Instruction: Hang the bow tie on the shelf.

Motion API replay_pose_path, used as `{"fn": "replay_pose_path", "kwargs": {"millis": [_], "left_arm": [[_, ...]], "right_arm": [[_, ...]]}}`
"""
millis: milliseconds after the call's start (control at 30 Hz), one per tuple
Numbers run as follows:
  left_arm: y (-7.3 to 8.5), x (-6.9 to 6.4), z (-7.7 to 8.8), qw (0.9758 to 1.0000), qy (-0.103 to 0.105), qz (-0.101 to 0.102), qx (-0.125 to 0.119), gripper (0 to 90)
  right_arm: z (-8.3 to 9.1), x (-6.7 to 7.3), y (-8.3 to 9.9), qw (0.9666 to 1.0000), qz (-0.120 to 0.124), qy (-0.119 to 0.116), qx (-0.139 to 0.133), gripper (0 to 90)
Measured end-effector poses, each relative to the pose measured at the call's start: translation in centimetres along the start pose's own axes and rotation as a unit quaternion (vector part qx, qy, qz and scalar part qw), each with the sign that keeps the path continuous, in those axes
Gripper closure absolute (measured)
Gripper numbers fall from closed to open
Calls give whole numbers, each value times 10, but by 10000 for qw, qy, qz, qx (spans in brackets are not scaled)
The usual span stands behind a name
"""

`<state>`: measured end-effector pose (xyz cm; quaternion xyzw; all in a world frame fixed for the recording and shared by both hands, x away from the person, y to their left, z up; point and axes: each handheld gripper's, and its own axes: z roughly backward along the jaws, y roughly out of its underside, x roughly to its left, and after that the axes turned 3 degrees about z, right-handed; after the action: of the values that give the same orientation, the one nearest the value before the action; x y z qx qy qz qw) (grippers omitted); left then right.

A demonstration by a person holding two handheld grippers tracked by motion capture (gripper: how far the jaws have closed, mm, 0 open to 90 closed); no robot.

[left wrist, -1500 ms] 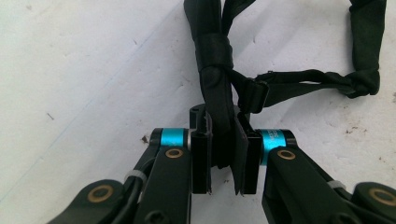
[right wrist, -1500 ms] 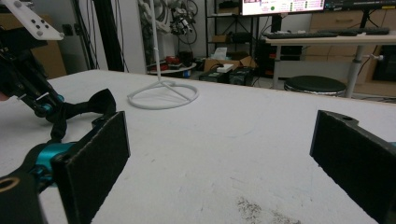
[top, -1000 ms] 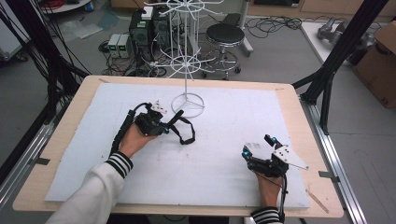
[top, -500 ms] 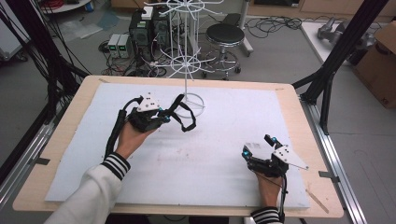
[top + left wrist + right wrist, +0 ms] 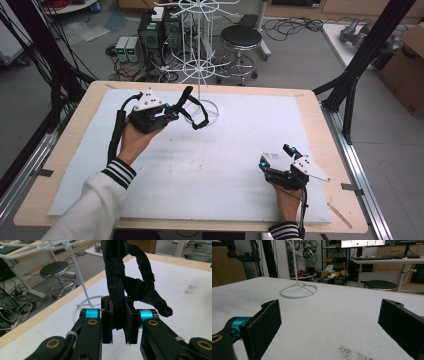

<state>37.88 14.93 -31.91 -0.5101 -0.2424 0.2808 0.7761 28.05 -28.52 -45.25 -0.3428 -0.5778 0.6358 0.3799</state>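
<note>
Black looped strap (image 5: pixel 194 107) dangling, pinched in left gripper (image 5: pixel 173 114), beside white wire stand (image 5: pixel 199 70), right gripper (image 5: pixel 276 156) spread wide

black strap (image 5: pixel 117 290) top cut off by frame edge; white wire rack (image 5: pixel 199 47) top cropped in high view.

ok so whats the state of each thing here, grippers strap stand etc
left hand-held gripper: shut on the black strap, raised near the stand
black strap: pinched between the jaws, loops hanging free above the table
right hand-held gripper: open, nothing in it, low over the table
white wire stand: upright on its ring base, nothing hung on the arms in view
</note>
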Motion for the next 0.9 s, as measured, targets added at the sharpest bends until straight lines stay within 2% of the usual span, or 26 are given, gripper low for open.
{"fn": "replay_pose_path", "kwargs": {"millis": [167,467,733,900], "left_arm": [[-8,9,7,9998,-120,66,-174,791],[-18,22,14,9991,-273,168,-294,791],[-22,33,10,9985,-381,230,-313,791],[-19,39,2,9981,-466,294,-266,791]], "right_arm": [[0,0,0,10000,-5,2,3,38],[0,0,0,10000,5,12,-18,38],[0,0,0,10000,-9,9,-10,38],[0,-1,0,10000,-13,22,-19,38]]}}
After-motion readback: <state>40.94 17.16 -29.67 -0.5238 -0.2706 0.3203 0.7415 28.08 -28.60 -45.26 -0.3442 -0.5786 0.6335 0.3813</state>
